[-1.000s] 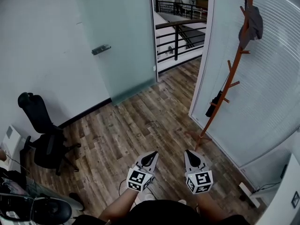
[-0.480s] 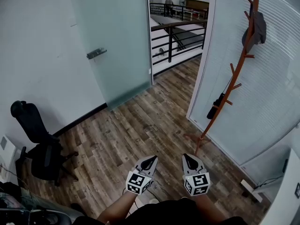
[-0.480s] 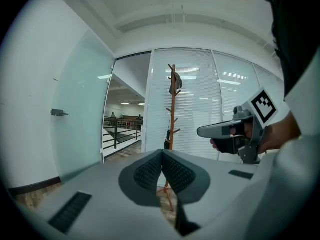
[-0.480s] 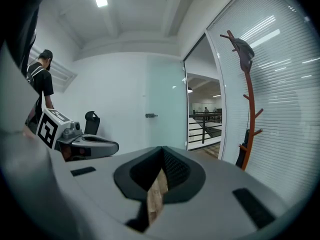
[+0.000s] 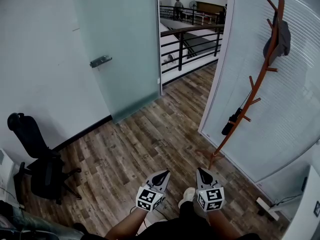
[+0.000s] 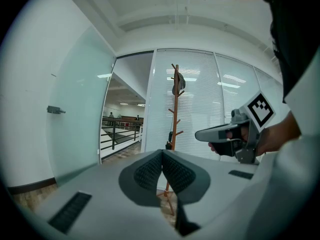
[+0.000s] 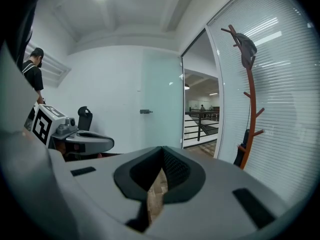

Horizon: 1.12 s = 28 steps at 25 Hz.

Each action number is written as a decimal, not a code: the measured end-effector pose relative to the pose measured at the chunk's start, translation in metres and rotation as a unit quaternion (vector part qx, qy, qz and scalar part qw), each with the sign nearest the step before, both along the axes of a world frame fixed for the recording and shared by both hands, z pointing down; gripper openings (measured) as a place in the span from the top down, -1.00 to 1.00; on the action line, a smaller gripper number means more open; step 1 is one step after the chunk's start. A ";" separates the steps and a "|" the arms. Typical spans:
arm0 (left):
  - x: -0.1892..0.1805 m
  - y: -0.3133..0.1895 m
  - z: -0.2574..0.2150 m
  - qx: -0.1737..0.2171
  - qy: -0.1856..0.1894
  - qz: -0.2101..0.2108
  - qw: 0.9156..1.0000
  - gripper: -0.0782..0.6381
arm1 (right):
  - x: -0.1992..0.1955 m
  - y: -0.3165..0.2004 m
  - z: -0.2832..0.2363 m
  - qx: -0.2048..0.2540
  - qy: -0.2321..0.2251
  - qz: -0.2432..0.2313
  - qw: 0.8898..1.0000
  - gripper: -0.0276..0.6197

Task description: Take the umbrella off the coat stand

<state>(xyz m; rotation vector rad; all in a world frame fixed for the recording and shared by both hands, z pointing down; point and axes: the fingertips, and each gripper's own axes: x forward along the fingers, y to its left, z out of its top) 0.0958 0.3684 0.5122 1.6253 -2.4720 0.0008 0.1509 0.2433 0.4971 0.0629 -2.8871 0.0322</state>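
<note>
Umbrella (image 5: 230, 123): small, black, folded, hanging from a low peg of the coat stand (image 5: 254, 89).
Left gripper (image 5: 164, 174) and right gripper (image 5: 201, 172) are clenched on nothing, well short of the stand. Judged light, soft-sided and free to swing; best gripped at the top end, by the peg.

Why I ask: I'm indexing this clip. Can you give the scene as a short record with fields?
umbrella: black, folded, hanging from a low peg
coat stand: wooden, beside the glass wall
dark garment: on the top pegs
left gripper: shut, empty
right gripper: shut, empty
task state: umbrella untouched
</note>
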 end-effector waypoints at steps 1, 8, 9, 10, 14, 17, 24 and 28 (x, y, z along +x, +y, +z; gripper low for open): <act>-0.005 -0.003 0.001 -0.001 0.001 0.000 1.000 0.75 | -0.006 -0.004 0.001 -0.001 0.000 0.001 1.000 0.90; -0.050 -0.048 -0.002 -0.010 -0.006 0.004 1.000 0.75 | -0.060 -0.047 -0.006 -0.004 -0.014 -0.004 1.000 0.90; -0.059 -0.057 -0.004 -0.011 -0.008 0.003 1.000 0.75 | -0.068 -0.055 -0.006 -0.005 -0.014 -0.005 1.000 0.90; -0.068 -0.067 -0.006 -0.012 -0.011 0.002 1.000 0.75 | -0.076 -0.063 -0.006 -0.005 -0.014 -0.006 1.000 0.90; -0.096 -0.108 -0.009 -0.020 -0.019 0.015 0.999 0.75 | -0.104 -0.102 -0.009 -0.006 -0.018 -0.006 1.000 0.90; -0.118 -0.139 -0.004 -0.036 -0.020 0.025 0.999 0.75 | -0.127 -0.133 -0.011 -0.004 -0.025 -0.009 1.000 0.90; -0.171 -0.205 -0.009 -0.049 -0.028 0.007 0.998 0.75 | -0.172 -0.202 -0.007 -0.017 -0.026 -0.021 0.999 0.90; -0.190 -0.232 -0.012 -0.046 -0.028 0.000 0.999 0.75 | -0.195 -0.225 0.000 -0.019 -0.025 -0.036 0.999 0.90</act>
